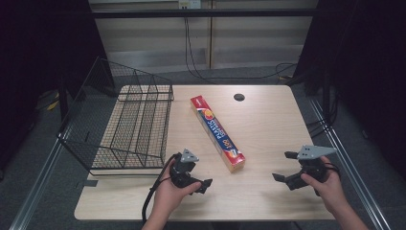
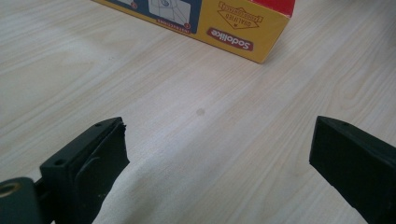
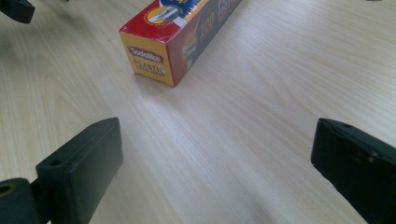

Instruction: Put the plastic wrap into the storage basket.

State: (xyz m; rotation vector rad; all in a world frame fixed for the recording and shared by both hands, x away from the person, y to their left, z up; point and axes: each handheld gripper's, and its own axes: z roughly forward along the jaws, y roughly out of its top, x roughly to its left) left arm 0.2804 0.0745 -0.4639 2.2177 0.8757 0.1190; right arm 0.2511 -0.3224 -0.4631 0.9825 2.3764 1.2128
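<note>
Left gripper (image 1: 203, 184) agape; plastic wrap box (image 1: 218, 133) ahead; wire basket (image 1: 125, 120) beside.

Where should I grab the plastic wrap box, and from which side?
Take the plastic wrap box across its narrow width near the near end, coming down from above with the jaws straddling its long sides. It lies flat and diagonal on the table, so turn the wrist to match. The left hand-held gripper and right hand-held gripper both stand open, flanking that end; either could probably reach.
</note>
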